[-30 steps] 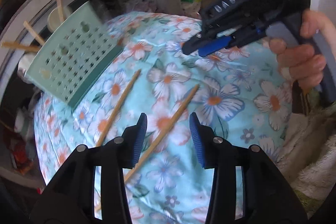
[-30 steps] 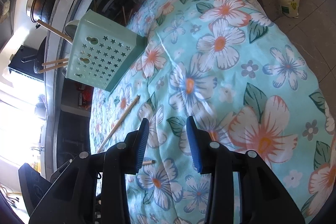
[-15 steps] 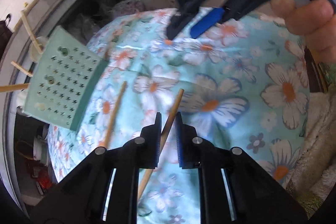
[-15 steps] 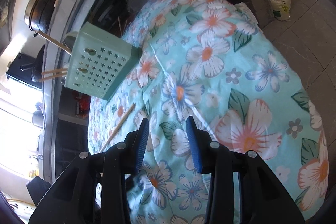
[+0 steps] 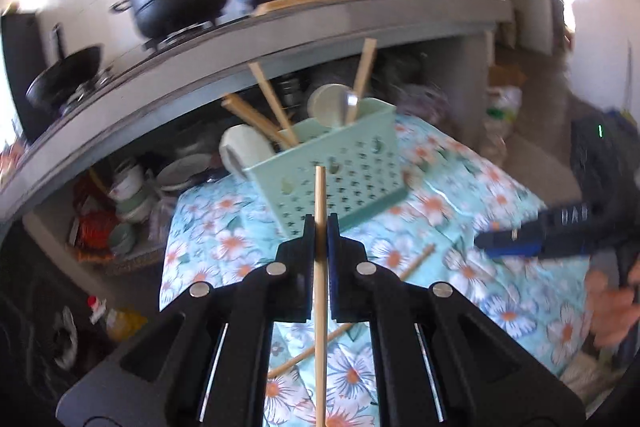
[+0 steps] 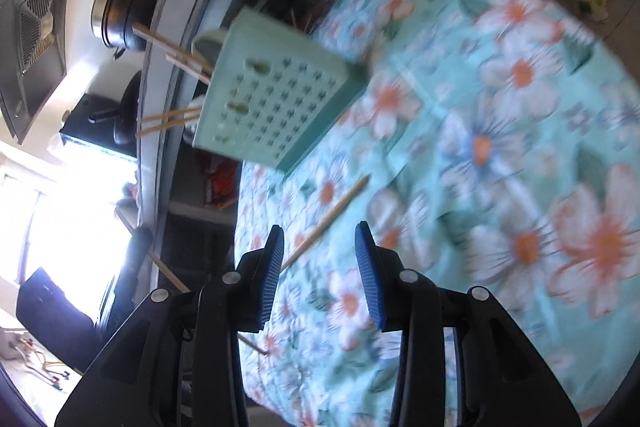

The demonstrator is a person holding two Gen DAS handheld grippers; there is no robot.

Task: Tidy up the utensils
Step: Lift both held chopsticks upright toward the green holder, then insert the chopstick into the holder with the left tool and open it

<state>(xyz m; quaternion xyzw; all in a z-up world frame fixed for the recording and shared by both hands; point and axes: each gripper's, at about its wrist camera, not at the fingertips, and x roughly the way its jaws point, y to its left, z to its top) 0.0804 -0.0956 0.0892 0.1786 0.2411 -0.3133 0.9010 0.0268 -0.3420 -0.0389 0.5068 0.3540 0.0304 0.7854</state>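
The left claw point(image 5: 319, 227) is clenching a chopstick point(image 5: 319, 195) near its middle, holding it upright in front of the mint utensil basket point(image 5: 340, 183) on the flowered desk point(image 5: 480, 195). Light, stiff and smooth, the stick is likely to pivot or slide, so a central grip suits it. The right claw point(image 6: 320, 259) is hanging released above a second chopstick point(image 6: 332, 215) lying on the cloth.

One utensil basket point(image 5: 336, 171), six chopsticks point(image 5: 320, 267), two spoons point(image 5: 244, 149), two tongs point(image 5: 319, 231).
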